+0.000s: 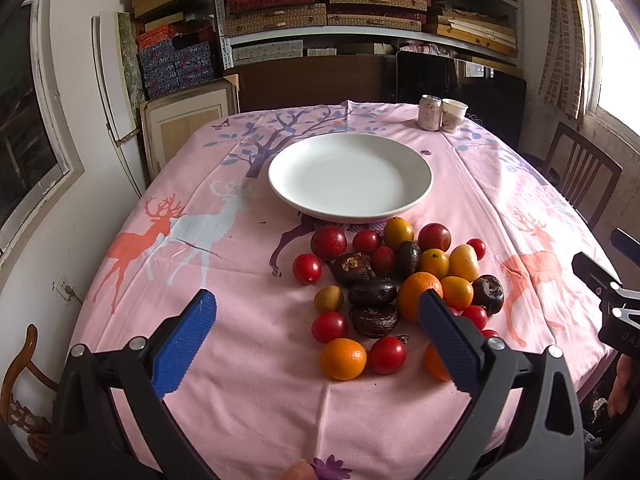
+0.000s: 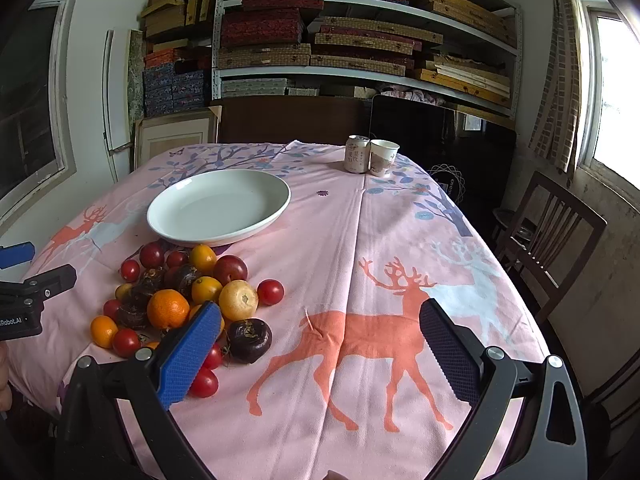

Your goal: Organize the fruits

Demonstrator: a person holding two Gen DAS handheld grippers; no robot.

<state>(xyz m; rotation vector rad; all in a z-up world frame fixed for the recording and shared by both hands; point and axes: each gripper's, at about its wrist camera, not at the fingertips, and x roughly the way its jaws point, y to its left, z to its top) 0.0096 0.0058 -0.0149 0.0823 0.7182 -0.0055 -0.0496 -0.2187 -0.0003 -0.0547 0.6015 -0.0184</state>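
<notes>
**Still heaped: fruit beside a bare plate**

Centrally on the pink deer-print tablecloth (image 2: pixel 360 240) sits a white plate (image 1: pixel 350 176), nothing on it. Just at its six o'clock edge lies the fruit pile (image 1: pixel 400 284): red cherry tomatoes, small yellow-orange kumquats, dark brown water chestnuts and a larger orange (image 1: pixel 416 292) packed close, many touching. One cherry tomato (image 1: pixel 307 268) lies slightly apart at the pile's nine o'clock.

The left gripper (image 1: pixel 318 340) hovers above the near side of the pile, jaws spread wide and holding nothing; its right blue pad overlaps the orange in the view, though contact cannot be told.

The right gripper (image 2: pixel 320 354) hangs over the cloth at the pile's three o'clock, jaws likewise wide apart and empty, its left pad in front of a few tomatoes at the pile's edge. A dark water chestnut (image 2: pixel 250 340) lies nearest between its fingers.

At the plate's one o'clock, near the far table edge, a drink can (image 2: pixel 357 154) and a paper cup (image 2: pixel 383 158) stand upright, just beside each other. Wooden chair (image 2: pixel 552 236) stands at the table's three o'clock.
</notes>
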